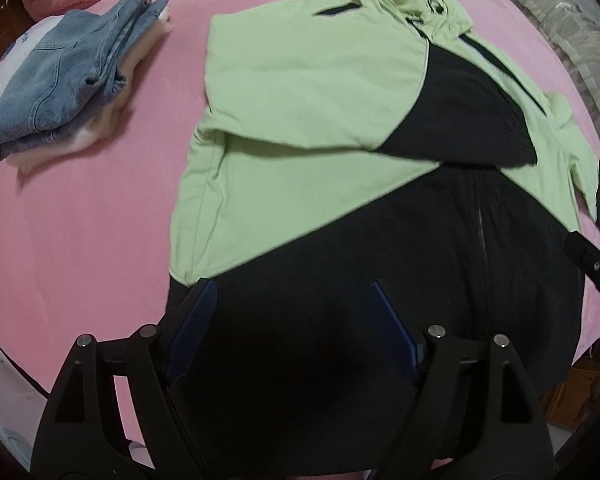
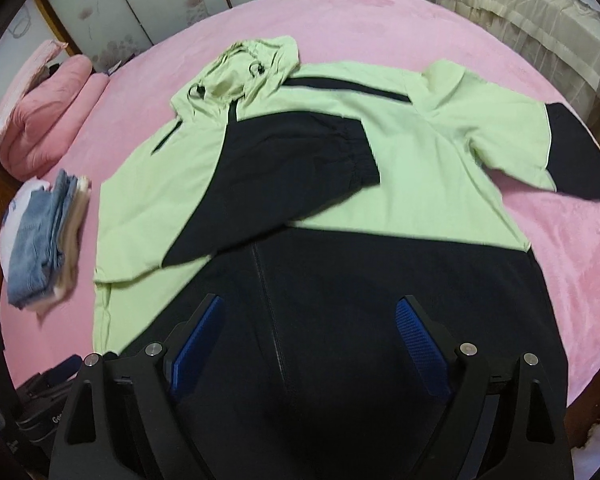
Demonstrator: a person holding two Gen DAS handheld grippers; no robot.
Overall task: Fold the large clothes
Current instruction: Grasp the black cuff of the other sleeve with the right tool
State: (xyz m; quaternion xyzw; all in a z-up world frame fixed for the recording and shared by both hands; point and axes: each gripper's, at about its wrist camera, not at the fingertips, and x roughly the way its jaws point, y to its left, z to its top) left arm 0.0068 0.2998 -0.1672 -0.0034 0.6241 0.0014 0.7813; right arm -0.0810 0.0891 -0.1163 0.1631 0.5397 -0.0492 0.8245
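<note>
Green-and-black jacket (image 2: 400, 168) flat on pink bed (image 2: 380, 28), one sleeve (image 2: 284, 184) folded across chest. Left gripper (image 1: 292, 312) and right gripper (image 2: 312, 332) both spread wide, empty, above black hem. Looks light, floppy, probably slick. Next grab: other sleeve's cuff (image 2: 580, 160).

I can make out almost no writing from here. The only letters I can read are white ones, "Go" or "Geo", on a black object (image 2: 40, 412) off the bed's near left corner, in my right wrist view; the word is cut off by the gripper body. The white item (image 1: 18, 46) under the folded denim near the bed's left edge carries a bluish print, too blurred for me to read. I see no readable mark on the jacket.
</note>
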